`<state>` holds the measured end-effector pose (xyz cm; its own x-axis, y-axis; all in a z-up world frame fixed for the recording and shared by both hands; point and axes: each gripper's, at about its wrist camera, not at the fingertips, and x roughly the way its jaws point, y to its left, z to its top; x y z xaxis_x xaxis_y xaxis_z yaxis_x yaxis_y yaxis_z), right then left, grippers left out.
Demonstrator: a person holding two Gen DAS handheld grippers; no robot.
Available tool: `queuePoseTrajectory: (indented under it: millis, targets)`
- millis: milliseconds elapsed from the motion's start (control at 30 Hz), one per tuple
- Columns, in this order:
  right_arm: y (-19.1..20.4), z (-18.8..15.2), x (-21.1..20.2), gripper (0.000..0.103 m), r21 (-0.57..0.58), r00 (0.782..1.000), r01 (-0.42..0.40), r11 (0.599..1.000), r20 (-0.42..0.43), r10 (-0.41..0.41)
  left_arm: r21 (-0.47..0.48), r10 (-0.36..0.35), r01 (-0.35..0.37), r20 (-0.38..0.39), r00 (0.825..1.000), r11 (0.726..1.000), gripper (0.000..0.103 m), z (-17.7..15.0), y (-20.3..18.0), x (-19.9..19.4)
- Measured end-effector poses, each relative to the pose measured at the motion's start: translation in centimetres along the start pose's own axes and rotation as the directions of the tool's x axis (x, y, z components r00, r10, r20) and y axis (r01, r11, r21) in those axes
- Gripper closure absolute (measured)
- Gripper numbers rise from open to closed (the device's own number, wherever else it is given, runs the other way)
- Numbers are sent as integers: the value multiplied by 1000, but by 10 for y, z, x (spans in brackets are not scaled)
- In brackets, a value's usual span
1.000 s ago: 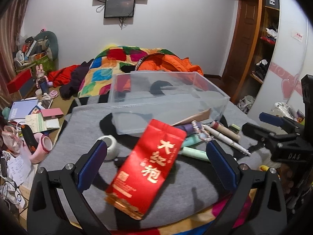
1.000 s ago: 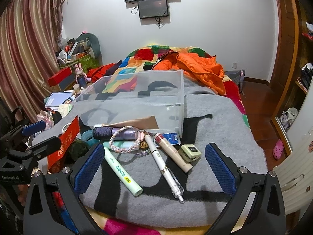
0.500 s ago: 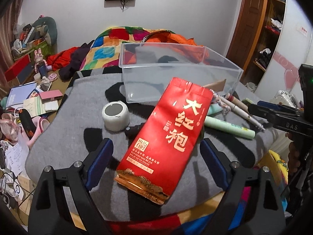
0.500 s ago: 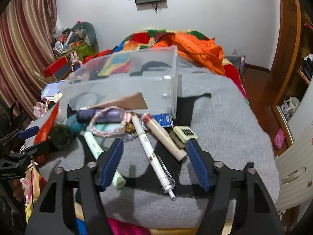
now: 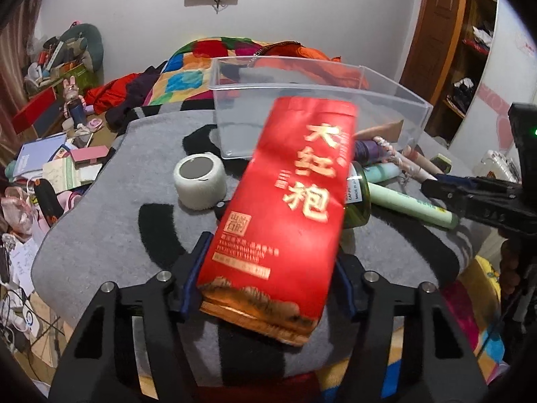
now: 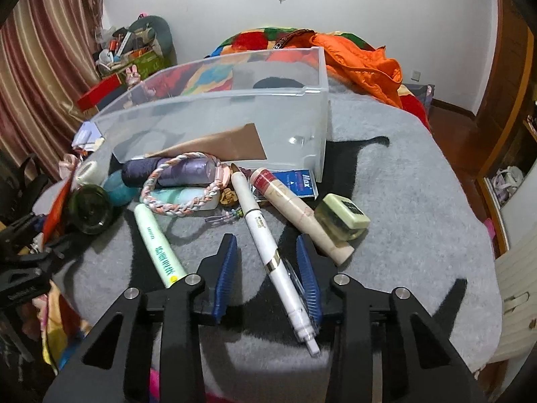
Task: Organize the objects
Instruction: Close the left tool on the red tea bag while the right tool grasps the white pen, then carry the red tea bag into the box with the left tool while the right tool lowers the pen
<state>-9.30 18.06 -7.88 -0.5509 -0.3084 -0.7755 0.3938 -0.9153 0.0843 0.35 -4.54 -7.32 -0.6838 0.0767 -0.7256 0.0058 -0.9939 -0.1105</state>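
Note:
My left gripper (image 5: 268,278) is shut on a red tea packet (image 5: 288,201) with gold characters, its top tilted toward the clear plastic bin (image 5: 322,107). A white tape roll (image 5: 199,181) and a dark green jar (image 5: 359,198) lie beside it. My right gripper (image 6: 268,272) is partly closed around a white pen (image 6: 268,248) lying on the grey blanket; its blue pads (image 6: 225,272) stand apart from the pen. Near the pen lie a light green tube (image 6: 159,245), a beige tube (image 6: 302,215), a pale green box (image 6: 342,218), a braided bracelet (image 6: 178,184) and a purple bottle (image 6: 167,174).
The bin (image 6: 218,117) sits on a grey blanket (image 6: 402,201) with black shapes over a bed. An orange jacket (image 6: 362,60) lies behind it. Cluttered books and toys (image 5: 57,154) sit to the left. A wooden wardrobe (image 5: 446,33) stands to the right.
My left gripper has closed on the red tea packet and raised it. My right gripper has lowered and narrowed its jaws around the white pen.

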Motion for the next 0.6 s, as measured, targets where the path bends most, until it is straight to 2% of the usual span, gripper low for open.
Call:
queuePoseTrajectory:
  millis: [67,267,600]
  targets:
    - [2,0,1,82,-15,1000,17,1000,9,-17,-16,-2,2,7,1000,1000,42,0,3,-3]
    - [3,-6,-9,92,-22,1000,-13,1000,27,14,-33,2,0,53,999,999,42,4,2,-19]
    - [10,-8,-33,93,-21,997,-42,999,67,43,-33,7,-2,135,991,999,43,14,-2,-47]
